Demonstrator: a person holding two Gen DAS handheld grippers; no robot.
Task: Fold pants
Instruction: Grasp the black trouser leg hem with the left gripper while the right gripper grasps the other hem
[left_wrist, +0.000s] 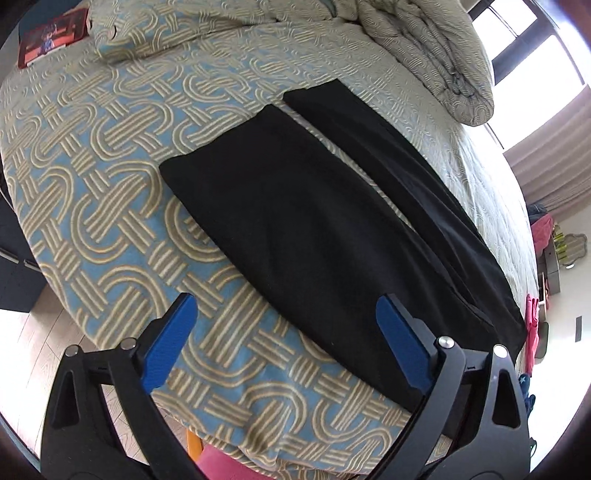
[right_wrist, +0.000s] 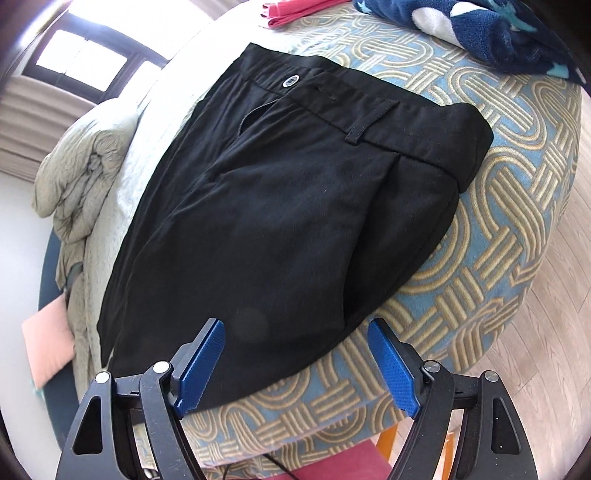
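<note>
Black pants (left_wrist: 303, 221) lie flat on a bed with a blue and tan woven-pattern cover (left_wrist: 110, 192). The left wrist view shows the two legs side by side, running away toward the bunched duvet. My left gripper (left_wrist: 288, 306) hovers open over the near edge of the closer leg, nothing between its blue pads. The right wrist view shows the pants (right_wrist: 288, 206) at the waist end, with the waistband, a white button (right_wrist: 290, 81) and a belt loop. My right gripper (right_wrist: 297, 330) stands open just above the lower edge of the seat, with no cloth between its pads.
A crumpled pale duvet (left_wrist: 436, 48) lies at the head of the bed beyond the legs. A navy and white fleece (right_wrist: 491, 29) and a pink cloth (right_wrist: 295, 9) sit past the waistband. A red book (left_wrist: 55, 37) rests by the pillow. Wooden floor (right_wrist: 546, 295) borders the bed.
</note>
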